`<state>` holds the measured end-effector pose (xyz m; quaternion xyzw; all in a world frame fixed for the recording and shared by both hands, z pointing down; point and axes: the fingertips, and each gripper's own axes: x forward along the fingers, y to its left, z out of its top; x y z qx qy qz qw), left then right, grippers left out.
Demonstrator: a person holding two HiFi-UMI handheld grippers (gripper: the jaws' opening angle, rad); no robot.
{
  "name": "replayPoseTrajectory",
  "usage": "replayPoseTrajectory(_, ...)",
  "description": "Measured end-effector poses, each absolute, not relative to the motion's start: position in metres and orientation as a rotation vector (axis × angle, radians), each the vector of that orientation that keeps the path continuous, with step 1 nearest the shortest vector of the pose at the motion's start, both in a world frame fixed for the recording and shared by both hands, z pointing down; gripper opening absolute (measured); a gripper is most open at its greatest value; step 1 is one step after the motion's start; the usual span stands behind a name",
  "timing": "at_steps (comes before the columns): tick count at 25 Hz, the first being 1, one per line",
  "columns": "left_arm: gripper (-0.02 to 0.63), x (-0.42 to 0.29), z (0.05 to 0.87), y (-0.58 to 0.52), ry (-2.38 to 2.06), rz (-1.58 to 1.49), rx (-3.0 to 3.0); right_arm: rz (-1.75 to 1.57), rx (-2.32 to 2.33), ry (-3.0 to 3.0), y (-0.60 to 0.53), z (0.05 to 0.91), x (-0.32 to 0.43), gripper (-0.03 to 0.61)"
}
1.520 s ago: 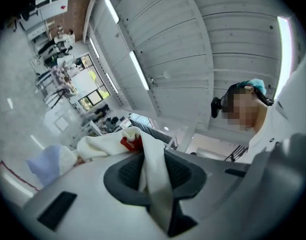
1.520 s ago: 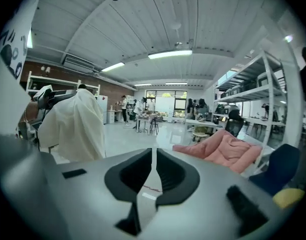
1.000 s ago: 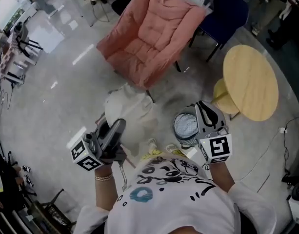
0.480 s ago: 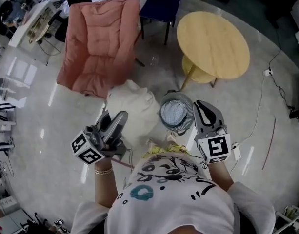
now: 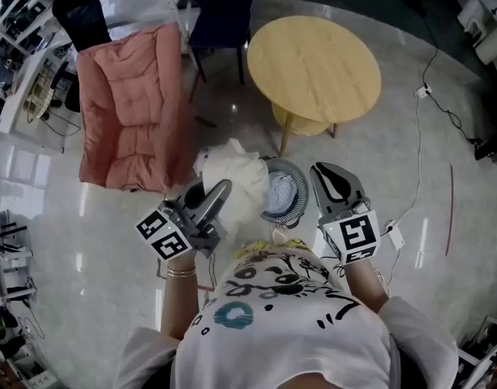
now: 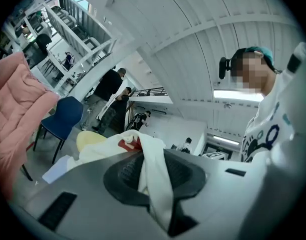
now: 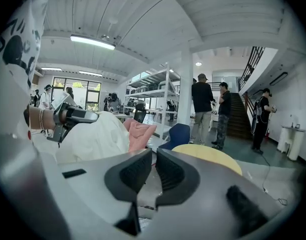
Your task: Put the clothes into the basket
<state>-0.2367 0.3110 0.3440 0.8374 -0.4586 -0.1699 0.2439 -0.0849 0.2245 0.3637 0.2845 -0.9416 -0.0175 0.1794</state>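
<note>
A white garment (image 5: 238,177) hangs in a bundle from my left gripper (image 5: 222,189), which is shut on a fold of it; in the left gripper view the white cloth (image 6: 152,176) runs between the dark pads. The grey round basket (image 5: 302,186) stands on the floor just right of the garment, with pale cloth (image 5: 279,191) lying in it. My right gripper (image 5: 323,171) is held at the basket's right side, shut with nothing between its jaws (image 7: 153,170). The right gripper view also shows the white garment (image 7: 93,134) and the left gripper (image 7: 73,116) beside it.
A round wooden table (image 5: 313,67) stands right behind the basket. A pink padded chair (image 5: 130,108) is at the left and a blue chair (image 5: 220,6) behind it. A cable (image 5: 418,136) and a power strip (image 5: 392,235) lie on the floor at the right. Several people stand in the distance.
The person has turned, so the table and basket came closer and more central. My left gripper carried the white garment rightwards up to the basket. The right gripper stayed shut.
</note>
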Motion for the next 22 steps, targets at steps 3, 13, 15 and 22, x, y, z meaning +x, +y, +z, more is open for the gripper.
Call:
replayPoseTrajectory(3, 0.089, -0.220, 0.349, 0.288, -1.216, -0.439, 2.312, -0.037, 0.814, -2.656, 0.212, 0.363, -0.078, 0.044)
replayPoseTrajectory(13, 0.089, -0.175, 0.375, 0.226, -1.171, -0.262, 2.342, -0.004, 0.780, -2.642, 0.177, 0.369, -0.056, 0.044)
replayPoseTrajectory(15, 0.089, -0.170, 0.382, 0.219, -1.180, -0.207, 2.344, 0.009, 0.775, -2.638, 0.172, 0.372, -0.051, 0.044)
replayPoseTrajectory(22, 0.089, -0.158, 0.411, 0.206, -1.108, -0.035, 2.346, 0.070, 0.815, -2.588, 0.156, 0.388, -0.047, 0.044)
